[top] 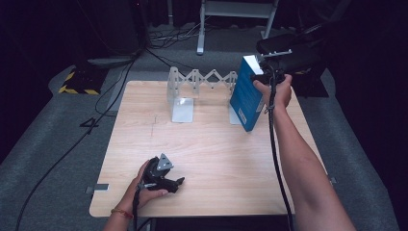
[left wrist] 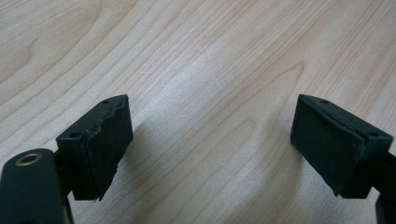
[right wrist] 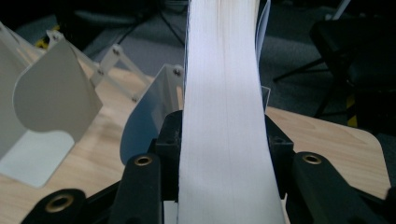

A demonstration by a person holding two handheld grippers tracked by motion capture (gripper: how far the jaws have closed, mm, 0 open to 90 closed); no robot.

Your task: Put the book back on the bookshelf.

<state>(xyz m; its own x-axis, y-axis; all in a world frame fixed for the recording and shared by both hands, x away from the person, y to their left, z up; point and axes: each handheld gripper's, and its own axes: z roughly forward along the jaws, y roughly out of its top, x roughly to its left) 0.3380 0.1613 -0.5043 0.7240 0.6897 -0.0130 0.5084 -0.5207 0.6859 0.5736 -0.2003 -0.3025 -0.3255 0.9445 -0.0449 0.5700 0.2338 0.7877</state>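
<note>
Work surface: a light wooden table (top: 211, 144) with rounded corners and visible grain, standing on grey carpet (top: 43, 144) in a dark room. Black cables (top: 110, 86) run across the carpet to the left of the table; a yellow-and-black striped block (top: 77, 83) lies near the far left corner, and the legs of a pale metal frame (top: 202, 29) stand farther back. Fixture on the table: a white expanding book rack (top: 192, 89) with an accordion lattice along the far edge and flat upright dividers, one of them with its foot plate lying forward on the wood. Item in hand: a blue book (top: 245, 94) with a white page edge, held above the far right part of the table beside the right end of the rack, tilted with its top leaning away and its lower corner close to the tabletop; whether it touches the wood cannot be told. In the right gripper view the page block (right wrist: 224, 116) rises as a broad white band between the two black jaws. Right gripper (top: 263, 77): clamped on the book at its upper part, pads pressing both covers, the person's arm stretched forward. Left gripper (top: 166, 180): resting low at the near left of the table in the person's hand, jaws spread wide with bare wood between them, holding nothing.
</note>
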